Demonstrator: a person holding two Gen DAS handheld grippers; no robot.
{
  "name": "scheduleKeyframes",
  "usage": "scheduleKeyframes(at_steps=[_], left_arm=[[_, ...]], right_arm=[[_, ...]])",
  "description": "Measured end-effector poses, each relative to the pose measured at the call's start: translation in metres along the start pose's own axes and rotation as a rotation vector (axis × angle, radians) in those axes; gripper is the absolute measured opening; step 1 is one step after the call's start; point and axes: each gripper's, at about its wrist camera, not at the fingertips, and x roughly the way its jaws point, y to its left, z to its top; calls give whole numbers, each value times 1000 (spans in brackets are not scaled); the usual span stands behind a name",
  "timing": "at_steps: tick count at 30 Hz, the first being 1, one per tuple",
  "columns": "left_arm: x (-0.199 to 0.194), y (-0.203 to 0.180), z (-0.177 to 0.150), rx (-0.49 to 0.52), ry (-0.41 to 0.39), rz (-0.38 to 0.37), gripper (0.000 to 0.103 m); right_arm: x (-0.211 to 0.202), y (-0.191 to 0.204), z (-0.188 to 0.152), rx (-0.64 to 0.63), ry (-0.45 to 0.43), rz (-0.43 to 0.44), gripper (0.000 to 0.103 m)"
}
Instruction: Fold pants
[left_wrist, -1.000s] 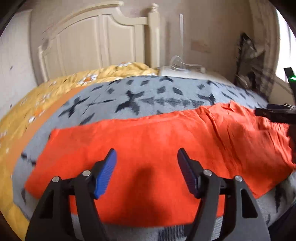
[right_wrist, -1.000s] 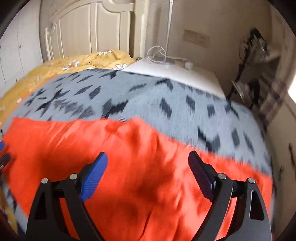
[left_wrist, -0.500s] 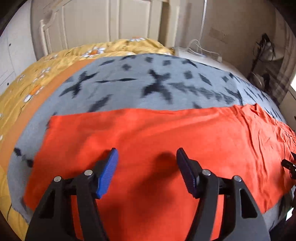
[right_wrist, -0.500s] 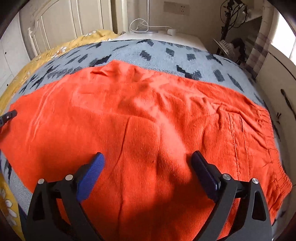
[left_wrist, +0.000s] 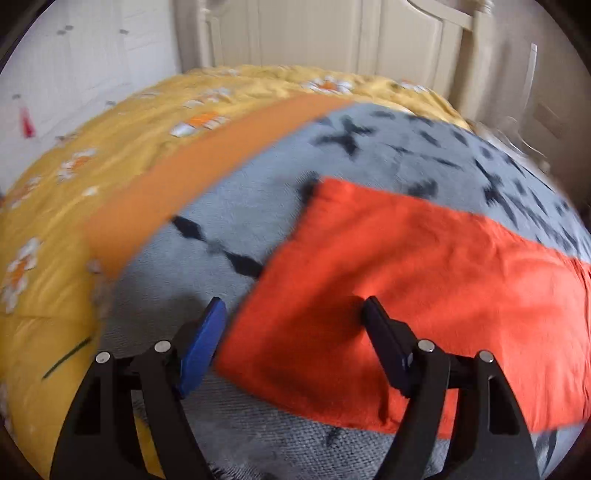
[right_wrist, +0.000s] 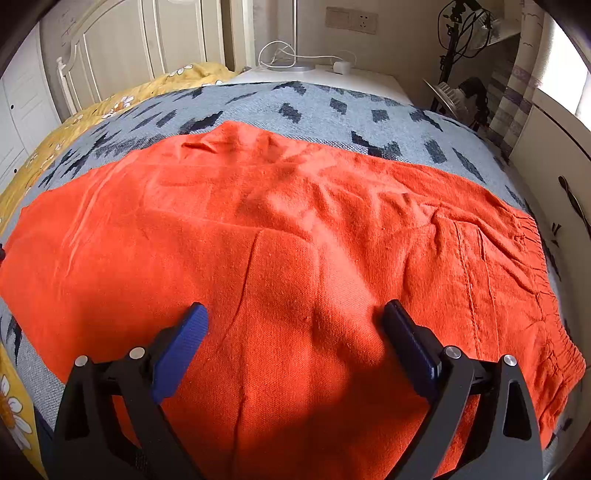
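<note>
Orange-red pants (right_wrist: 295, 229) lie flat along a grey patterned blanket (right_wrist: 317, 107) on the bed, waistband at the right end. In the left wrist view the pants' leg end (left_wrist: 424, 266) lies just ahead. My left gripper (left_wrist: 295, 317) is open and empty, its fingers straddling the near left corner of the leg end. My right gripper (right_wrist: 293, 325) is open and empty, low over the middle of the pants near the front edge.
A yellow flowered quilt (left_wrist: 74, 206) with an orange band (left_wrist: 192, 177) lies left of the blanket. A cream headboard (left_wrist: 332, 33) stands behind. A white nightstand (right_wrist: 332, 75) with a charger cable and a fan (right_wrist: 458, 99) stand at the far right.
My left gripper has swung left from the middle of the pants to the leg end. My right gripper has settled lower over the pants; both stay open.
</note>
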Motion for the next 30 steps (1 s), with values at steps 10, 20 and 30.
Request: scheduleKeyframes(at_steps=[10,20,30], left_arm=[[-10,-159,24,434,-56,-338,60],[-10,-129,38,207,-13,-160,57],[-81,-252,-98,468,-6,-395,63]], right_arm=[[0,0,-1,3,-4,-1,92],[-1,0,-1,-1,-6,10,92],[-27,-66,-18,109,6,-127,92]])
